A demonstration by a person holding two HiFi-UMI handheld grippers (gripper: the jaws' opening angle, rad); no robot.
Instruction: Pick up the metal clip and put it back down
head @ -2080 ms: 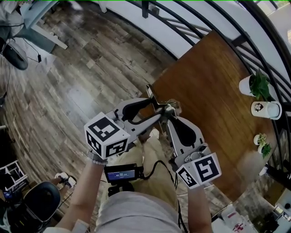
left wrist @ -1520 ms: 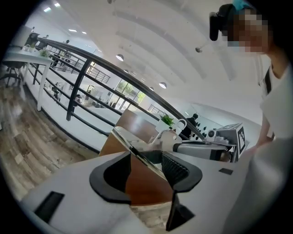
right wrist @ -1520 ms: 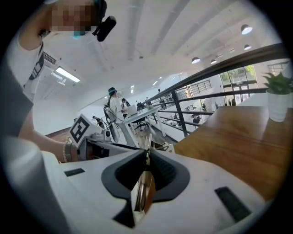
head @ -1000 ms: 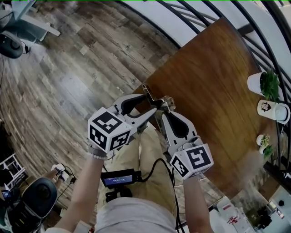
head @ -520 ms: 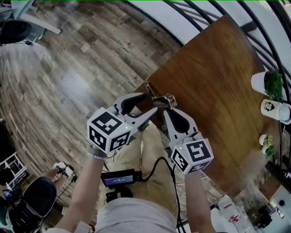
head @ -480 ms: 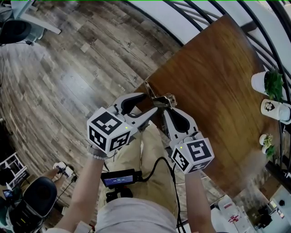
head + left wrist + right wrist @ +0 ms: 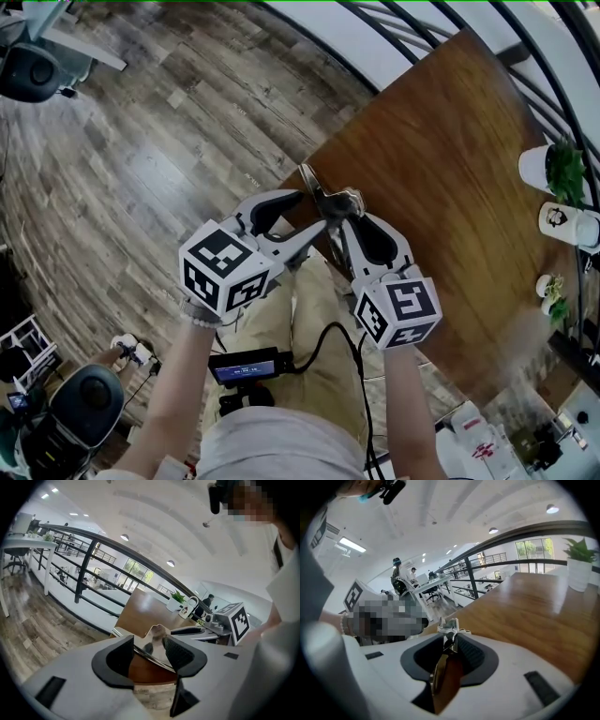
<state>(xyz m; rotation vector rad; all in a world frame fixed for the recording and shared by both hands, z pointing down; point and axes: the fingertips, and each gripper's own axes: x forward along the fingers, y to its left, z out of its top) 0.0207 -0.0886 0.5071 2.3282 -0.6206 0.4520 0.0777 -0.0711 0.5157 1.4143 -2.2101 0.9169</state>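
Observation:
The metal clip (image 7: 323, 195) is a shiny steel piece at the near corner of the brown wooden table (image 7: 441, 159). Both grippers meet on it from the near side. My left gripper (image 7: 315, 216) comes in from the left and is shut on the clip's flat shiny plate (image 7: 157, 644), which spans the gap between its pads. In the right gripper view, the clip's head (image 7: 449, 631) stands edge-on between the jaws of my right gripper (image 7: 450, 651). Those jaws are opening, and a sliver of table shows beside the blade.
A white pot with a green plant (image 7: 544, 173), a white mug (image 7: 564, 223) and a smaller plant (image 7: 544, 295) line the table's right edge. A black railing (image 7: 412, 37) runs behind the table. Wood-plank floor (image 7: 159, 159) drops away on the left.
My right gripper has shifted slightly up toward the clip since half a second ago. The left gripper and the clip have stayed at the table corner.

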